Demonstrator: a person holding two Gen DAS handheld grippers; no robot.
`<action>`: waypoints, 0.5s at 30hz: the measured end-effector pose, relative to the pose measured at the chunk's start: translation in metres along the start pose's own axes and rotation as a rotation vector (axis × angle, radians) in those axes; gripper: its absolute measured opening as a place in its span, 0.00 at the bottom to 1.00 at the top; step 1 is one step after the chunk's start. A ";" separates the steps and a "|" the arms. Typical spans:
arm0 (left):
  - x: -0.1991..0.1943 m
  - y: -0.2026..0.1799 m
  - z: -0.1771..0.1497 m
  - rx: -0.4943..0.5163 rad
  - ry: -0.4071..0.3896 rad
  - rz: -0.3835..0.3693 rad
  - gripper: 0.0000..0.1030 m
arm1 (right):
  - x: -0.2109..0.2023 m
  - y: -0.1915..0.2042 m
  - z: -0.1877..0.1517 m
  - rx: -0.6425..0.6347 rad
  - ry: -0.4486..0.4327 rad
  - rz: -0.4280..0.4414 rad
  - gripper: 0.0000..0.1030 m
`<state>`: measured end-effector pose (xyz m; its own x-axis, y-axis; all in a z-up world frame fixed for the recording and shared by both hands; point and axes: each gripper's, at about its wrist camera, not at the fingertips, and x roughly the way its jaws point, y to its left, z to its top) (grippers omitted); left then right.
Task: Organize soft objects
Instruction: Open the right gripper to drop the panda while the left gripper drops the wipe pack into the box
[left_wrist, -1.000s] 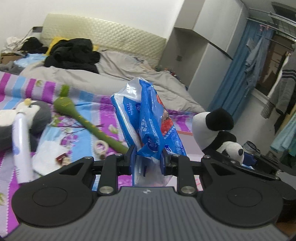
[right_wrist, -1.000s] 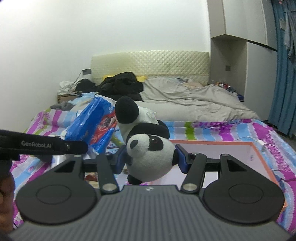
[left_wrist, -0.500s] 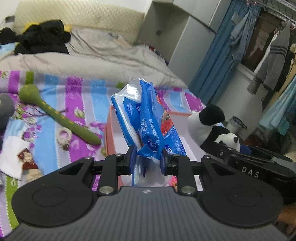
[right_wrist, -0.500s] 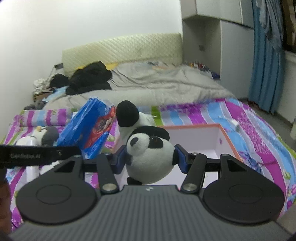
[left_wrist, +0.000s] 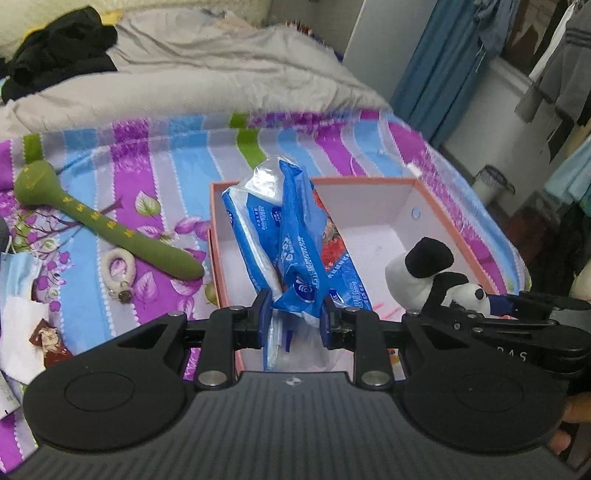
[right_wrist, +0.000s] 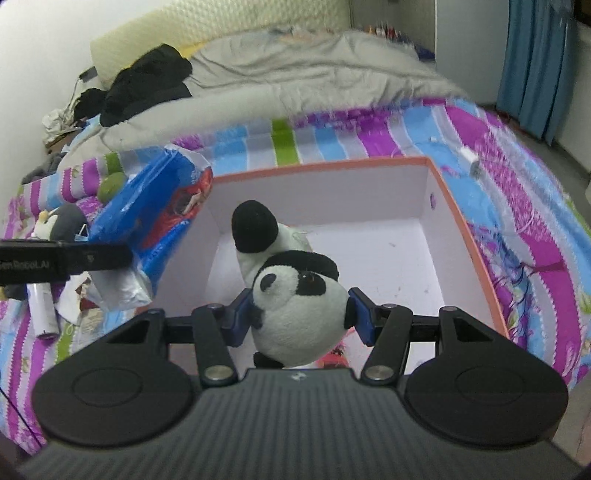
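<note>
Both loads hang over the open box (right_wrist: 461, 221) on the bed, the left claw (left_wrist: 293, 323) pinching a blue tissue pack (left_wrist: 295, 236) and the right claw (right_wrist: 301, 317) pinching a toy panda (right_wrist: 299, 310); next, I judge, comes lowering them in and letting go.

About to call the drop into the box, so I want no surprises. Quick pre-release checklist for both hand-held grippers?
1. Left hand-held gripper clamped on the blue and white plastic tissue pack: ok.
2. Right hand-held gripper clamped on the black and white plush panda: ok.
3. White cardboard box with the orange rim open, floor bare: ok.
4. Panda above the box interior: ok.
5. Tissue pack above the box interior: cannot tell; it hangs near the left wall.
6. Green fabric long-handled massage hammer outside the box, not blocking: ok.
</note>
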<state>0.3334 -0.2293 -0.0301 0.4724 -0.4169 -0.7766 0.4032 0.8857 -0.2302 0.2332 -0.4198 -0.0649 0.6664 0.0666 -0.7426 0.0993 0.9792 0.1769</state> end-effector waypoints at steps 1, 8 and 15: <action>0.003 -0.002 0.001 -0.002 0.012 -0.001 0.30 | 0.004 -0.003 0.001 0.014 0.019 0.007 0.57; 0.017 -0.005 0.001 -0.010 0.049 -0.016 0.30 | 0.015 -0.013 -0.002 0.042 0.078 0.009 0.57; 0.016 -0.007 0.001 0.006 0.030 -0.011 0.54 | 0.011 -0.022 0.001 0.059 0.069 0.019 0.59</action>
<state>0.3390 -0.2425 -0.0404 0.4442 -0.4207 -0.7910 0.4133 0.8796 -0.2357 0.2387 -0.4412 -0.0766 0.6165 0.1000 -0.7810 0.1317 0.9648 0.2275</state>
